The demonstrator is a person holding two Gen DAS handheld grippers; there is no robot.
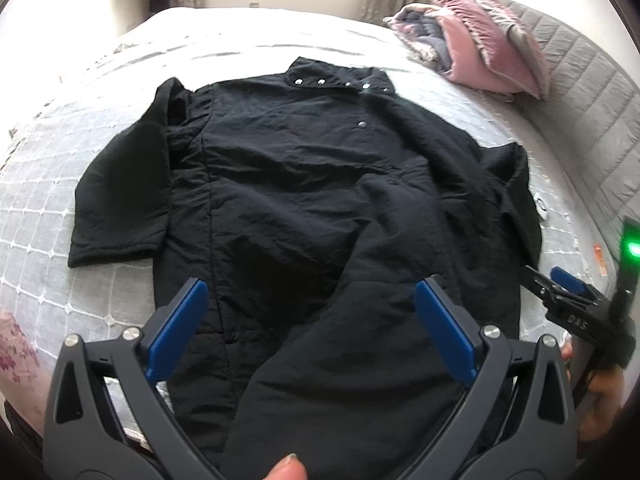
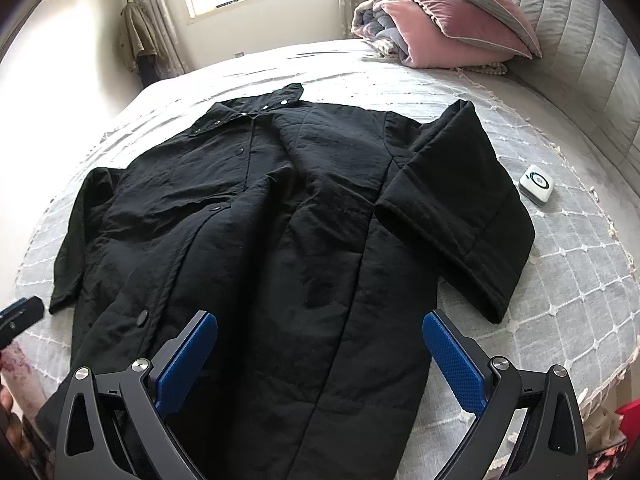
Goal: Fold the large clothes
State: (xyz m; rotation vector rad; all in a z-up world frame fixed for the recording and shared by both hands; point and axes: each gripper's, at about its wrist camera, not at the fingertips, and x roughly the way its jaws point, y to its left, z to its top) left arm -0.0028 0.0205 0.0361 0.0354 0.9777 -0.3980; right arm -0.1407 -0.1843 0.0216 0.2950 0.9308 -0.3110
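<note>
A long black coat (image 1: 304, 184) (image 2: 256, 216) with metal snaps lies spread flat on the grey quilted bed, collar at the far end, hem nearest me. Its left sleeve (image 1: 124, 184) lies out to the side. Its right sleeve (image 2: 460, 200) is bent back over itself. My left gripper (image 1: 310, 332) hovers open over the hem, with nothing between its blue pads (image 1: 180, 328). Over the lower right part of the coat my right gripper (image 2: 320, 360) is also open and holds nothing. In the left wrist view the right gripper (image 1: 560, 292) shows at the right edge.
Pink and grey pillows with a folded quilt (image 2: 440, 28) are piled at the bed's far right, by the padded headboard (image 2: 592, 40). A small white device (image 2: 537, 183) lies on the bedspread (image 2: 560, 280) right of the coat. A window and curtains stand behind.
</note>
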